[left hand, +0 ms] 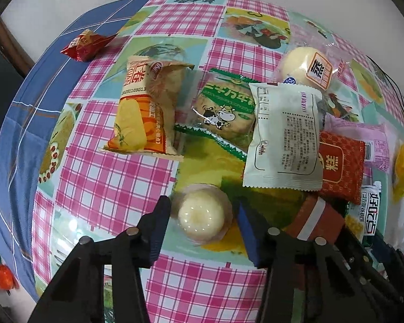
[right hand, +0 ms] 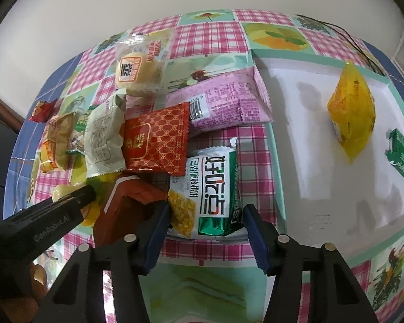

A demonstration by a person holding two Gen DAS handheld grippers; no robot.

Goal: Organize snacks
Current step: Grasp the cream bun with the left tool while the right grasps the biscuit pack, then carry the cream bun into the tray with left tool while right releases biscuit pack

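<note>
Snacks lay heaped on the checked worktop (left hand: 107,188) while you pointed both claws steeply down at it. Your left claw (left hand: 203,215) straddled a pale jelly cup (left hand: 202,219) that stood apart at the near edge of the heap; its pads sat close against the cup's two sides, but I cannot tell whether they pressed it or merely flanked it. Your right claw (right hand: 206,212) bracketed the near end of a green-and-white packet (right hand: 215,188) in the same way, the pads just beside its edges, grip unclear. That packet lay flat between a brown-red box (right hand: 126,210) and the white tray (right hand: 323,134). Behind it a red patterned packet (right hand: 156,140) overlapped a pink packet (right hand: 226,99), with a white packet (left hand: 282,140), a cow-print biscuit (left hand: 226,113), an orange packet (left hand: 142,107) and a wrapped round bun (left hand: 304,66) around them. A small red packet (left hand: 83,44) sat well apart at the far edge. In the tray lay a yellow pouch (right hand: 352,113) and a green packet (right hand: 402,153).
</note>
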